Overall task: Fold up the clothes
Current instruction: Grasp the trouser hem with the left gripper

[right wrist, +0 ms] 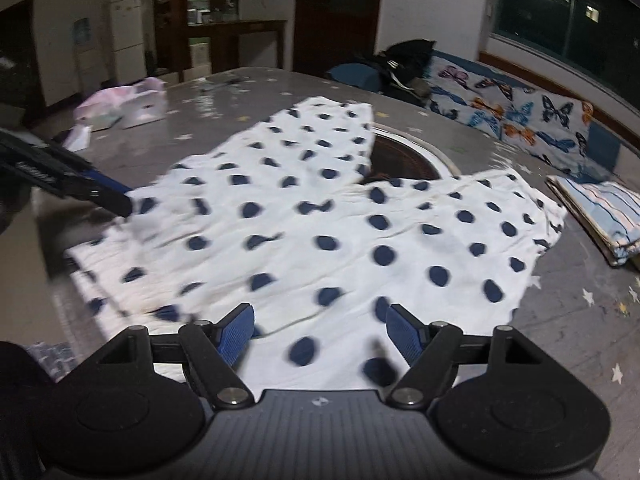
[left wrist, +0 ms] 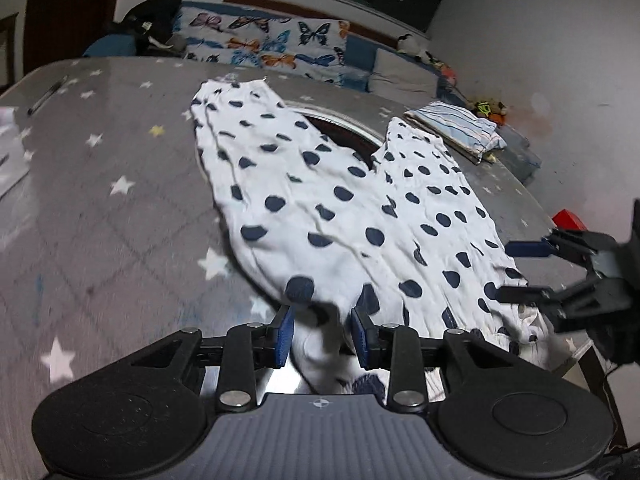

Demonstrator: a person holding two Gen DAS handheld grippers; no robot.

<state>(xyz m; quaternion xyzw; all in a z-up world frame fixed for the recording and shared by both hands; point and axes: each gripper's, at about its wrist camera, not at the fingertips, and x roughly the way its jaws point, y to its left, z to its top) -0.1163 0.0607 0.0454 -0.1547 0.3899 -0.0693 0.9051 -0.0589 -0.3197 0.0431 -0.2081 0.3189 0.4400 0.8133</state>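
Star-patterned grey table (left wrist: 100, 208) under spotted trousers (left wrist: 340, 200), butterfly sofa (left wrist: 272, 44) behind; both claws seemingly empty, gaping

No word, number or brand can be read in either view. The black left tool (right wrist: 68, 184), seen from the right wrist, bears a short pale lettering on its side, too blurred to make out.
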